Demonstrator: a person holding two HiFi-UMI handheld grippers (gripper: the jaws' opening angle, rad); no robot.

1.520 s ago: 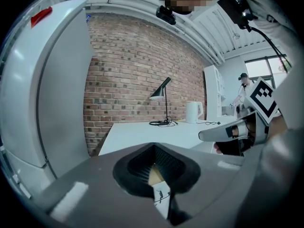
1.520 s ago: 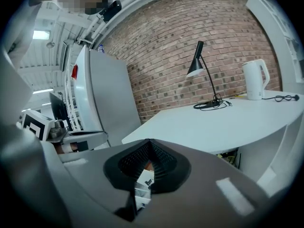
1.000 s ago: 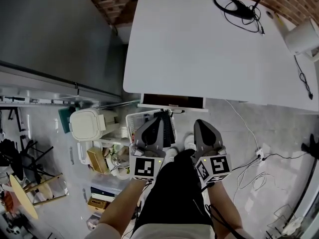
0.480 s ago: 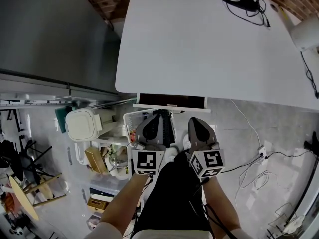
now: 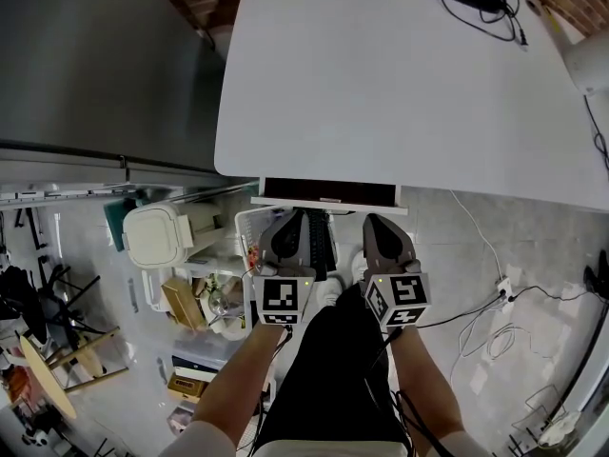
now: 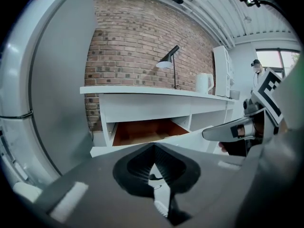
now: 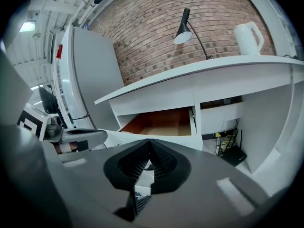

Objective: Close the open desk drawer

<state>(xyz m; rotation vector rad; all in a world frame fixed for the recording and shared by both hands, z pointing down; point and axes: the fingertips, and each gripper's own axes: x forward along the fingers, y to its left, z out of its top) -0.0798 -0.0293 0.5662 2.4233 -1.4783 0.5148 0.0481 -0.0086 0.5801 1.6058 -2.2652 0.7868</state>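
With the left tongs (image 5: 288,225) closed on nothing, the drawer (image 5: 328,194) standing open beneath the tabletop (image 5: 381,84) edge just ahead, and the right tongs (image 5: 378,227) likewise closed empty, press its rigid, probably light-sliding front evenly at mid-width.

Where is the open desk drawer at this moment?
In the head view, the open drawer sticks out from under the near edge of the white desk, near centre frame, directly ahead of the left gripper and right gripper.
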